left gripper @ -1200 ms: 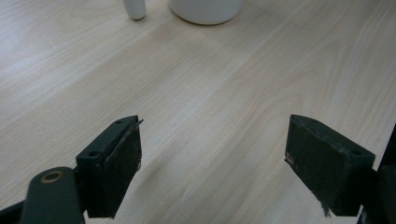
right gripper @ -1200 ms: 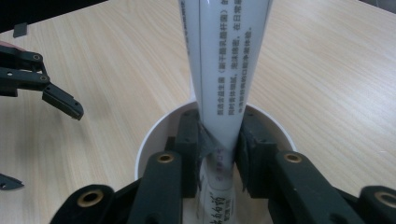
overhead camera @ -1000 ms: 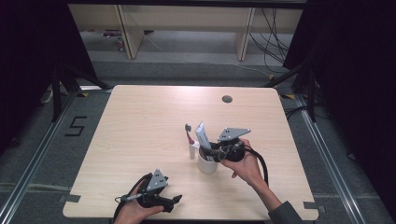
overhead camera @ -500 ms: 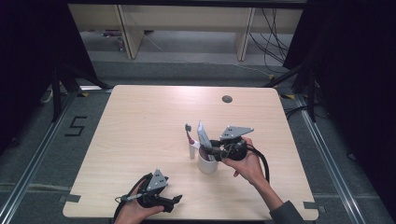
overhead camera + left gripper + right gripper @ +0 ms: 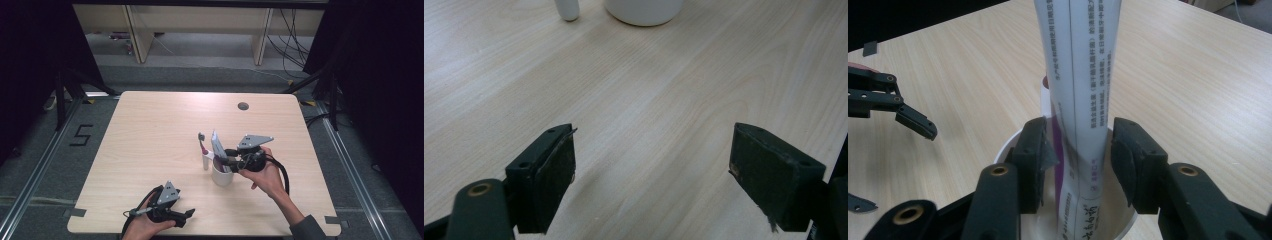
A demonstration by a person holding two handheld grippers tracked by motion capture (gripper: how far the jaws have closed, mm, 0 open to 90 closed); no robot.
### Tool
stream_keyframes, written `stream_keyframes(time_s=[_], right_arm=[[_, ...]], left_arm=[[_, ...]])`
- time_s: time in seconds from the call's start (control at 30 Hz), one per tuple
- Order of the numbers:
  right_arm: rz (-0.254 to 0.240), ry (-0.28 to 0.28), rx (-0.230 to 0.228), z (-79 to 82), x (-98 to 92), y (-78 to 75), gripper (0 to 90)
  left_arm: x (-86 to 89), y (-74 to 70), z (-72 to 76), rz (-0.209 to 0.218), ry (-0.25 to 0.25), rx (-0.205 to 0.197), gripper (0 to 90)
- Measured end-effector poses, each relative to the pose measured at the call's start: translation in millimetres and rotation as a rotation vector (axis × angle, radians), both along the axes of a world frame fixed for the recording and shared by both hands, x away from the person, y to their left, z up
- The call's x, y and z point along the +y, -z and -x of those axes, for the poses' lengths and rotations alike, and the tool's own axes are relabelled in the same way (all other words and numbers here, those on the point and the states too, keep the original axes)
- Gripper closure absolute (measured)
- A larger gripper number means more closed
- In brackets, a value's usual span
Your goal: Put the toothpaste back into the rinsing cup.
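Note:
A white toothpaste tube (image 5: pixel 1080 75) stands upright in a white cup (image 5: pixel 222 177) near the table's middle. My right gripper (image 5: pixel 1075 145) reaches over the cup's rim with one jaw on each side of the tube. Its jaws have just been opening, and the pads (image 5: pixel 1035 150) now stand slightly off the tube. In the high view the right gripper (image 5: pixel 226 158) comes at the cup from the right. A toothbrush (image 5: pixel 202 147) stands upright just left of the cup. My left gripper (image 5: pixel 651 165) is open and low over bare wood near the front edge (image 5: pixel 186 216).
The wooden table (image 5: pixel 150 130) has a round cable hole (image 5: pixel 243 106) at the back. In the left gripper view the cup's base (image 5: pixel 644 10) and the toothbrush's white foot (image 5: pixel 567 9) lie far ahead. Dark floor and shelving surround the table.

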State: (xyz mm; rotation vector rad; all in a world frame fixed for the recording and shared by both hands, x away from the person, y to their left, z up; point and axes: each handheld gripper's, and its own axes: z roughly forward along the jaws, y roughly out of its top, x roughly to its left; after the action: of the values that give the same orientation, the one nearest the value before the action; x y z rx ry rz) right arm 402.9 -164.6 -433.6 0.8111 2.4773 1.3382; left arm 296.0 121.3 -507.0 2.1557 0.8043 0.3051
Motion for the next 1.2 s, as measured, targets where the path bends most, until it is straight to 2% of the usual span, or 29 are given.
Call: stream_keyframes(time_s=[0.03, 0.07, 0.1, 0.13, 0.2, 0.23, 0.27, 0.3, 0.33, 0.37, 0.4, 0.47, 0.5, 0.53, 0.6, 0.63, 0.67, 0.8, 0.83, 0.87, 0.9, 0.93, 1.07, 1.1, 1.17, 1.2], right_arm=[[0.004, 0.006, -0.009, 0.5, -0.6, -0.7, 57.4], [-0.001, 0.002, -0.008, 0.2, -0.7, -1.2, 56.3], [-0.002, 0.0, -0.027, -0.5, -1.5, -2.0, 54.7], [-0.011, 0.012, -0.002, 0.5, -1.6, -2.9, 54.5], [-0.015, 0.006, -0.02, -0.1, -4.0, -5.3, 53.7], [-0.03, 0.032, -0.013, 2.3, -3.8, -5.9, 52.8], [-0.024, 0.021, -0.017, 1.1, -6.1, -7.8, 51.7], [-0.028, 0.029, -0.022, 1.1, -7.7, -8.9, 51.2], [-0.033, 0.037, -0.03, 0.7, -9.1, -9.5, 50.5], [-0.032, 0.023, -0.03, -0.4, -10.7, -10.2, 50.3], [-0.047, 0.045, -0.024, 1.0, -11.8, -10.7, 49.9], [-0.03, 0.042, -0.043, -0.3, -15.6, -12.0, 49.1], [-0.036, 0.041, -0.036, -0.2, -17.2, -12.5, 49.0], [-0.044, 0.053, -0.004, 2.0, -17.5, -13.1, 48.6], [-0.043, 0.052, -0.008, 1.7, -20.3, -14.0, 47.5], [-0.033, 0.059, -0.033, 1.0, -22.3, -14.5, 47.4], [-0.052, 0.065, -0.007, 2.5, -22.1, -14.3, 47.3], [-0.05, 0.074, 0.0, 3.9, -28.2, -15.1, 45.7], [-0.042, 0.075, -0.031, 2.5, -30.5, -14.8, 45.3], [-0.051, 0.083, -0.023, 3.5, -31.2, -14.0, 45.0], [-0.04, 0.074, -0.018, 3.1, -33.7, -14.6, 44.7], [-0.05, 0.088, 0.006, 5.0, -34.1, -14.8, 44.2], [-0.047, 0.095, -0.012, 5.0, -41.9, -15.2, 42.7], [-0.063, 0.125, 0.01, 7.7, -41.8, -15.2, 42.4], [-0.045, 0.101, -0.031, 4.9, -46.4, -15.4, 42.1], [-0.057, 0.119, 0.002, 7.9, -47.0, -16.1, 41.8]], left_arm=[[-1.4, 0.5, 0.9, 0.024, -0.005, 0.005, 18.0], [0.1, -0.2, -0.2, -0.001, 0.001, 0.0, 18.0], [0.2, -0.3, -0.4, -0.001, 0.0, 0.0, 18.0], [0.3, -0.4, -0.2, 0.0, -0.002, -0.001, 18.0], [-0.2, -0.3, 0.4, 0.011, -0.006, 0.001, 18.0], [0.4, -0.6, -0.1, 0.0, -0.002, -0.001, 18.0], [0.4, -0.7, -0.3, 0.001, -0.003, -0.001, 18.0], [-0.5, -0.4, 0.6, 0.019, -0.009, 0.003, 18.0], [-0.2, -0.6, 0.7, 0.016, -0.005, 0.003, 18.0], [-0.2, -0.6, 0.7, 0.016, -0.005, 0.003, 18.0], [-0.3, -0.5, 0.7, 0.017, -0.007, 0.003, 18.0], [-0.3, -0.6, 0.6, 0.018, -0.009, 0.004, 18.0], [-0.3, -0.6, 0.7, 0.018, -0.008, 0.003, 18.0], [-0.3, -0.6, 0.7, 0.018, -0.007, 0.003, 18.0], [-0.3, -0.5, 0.6, 0.017, -0.008, 0.004, 18.0], [-0.3, -0.6, 0.7, 0.018, -0.009, 0.004, 18.0], [-0.2, -0.7, 0.7, 0.018, -0.008, 0.002, 18.0], [0.1, -1.1, 0.5, 0.018, -0.009, 0.0, 18.0], [0.2, -1.2, 0.6, 0.017, -0.008, 0.0, 18.0], [-0.4, -0.9, 0.8, 0.026, -0.013, 0.0, 18.0], [-0.4, -0.9, 0.8, 0.026, -0.013, 0.0, 18.0], [-0.3, -1.0, 0.6, 0.025, -0.013, 0.0, 18.0], [-0.2, -1.2, 0.6, 0.026, -0.014, -0.001, 18.0], [-0.2, -1.2, 0.6, 0.026, -0.013, -0.001, 18.0], [-0.1, -1.3, 0.7, 0.025, -0.012, -0.002, 18.0], [-0.1, -1.4, 0.7, 0.026, -0.013, -0.002, 18.0]])
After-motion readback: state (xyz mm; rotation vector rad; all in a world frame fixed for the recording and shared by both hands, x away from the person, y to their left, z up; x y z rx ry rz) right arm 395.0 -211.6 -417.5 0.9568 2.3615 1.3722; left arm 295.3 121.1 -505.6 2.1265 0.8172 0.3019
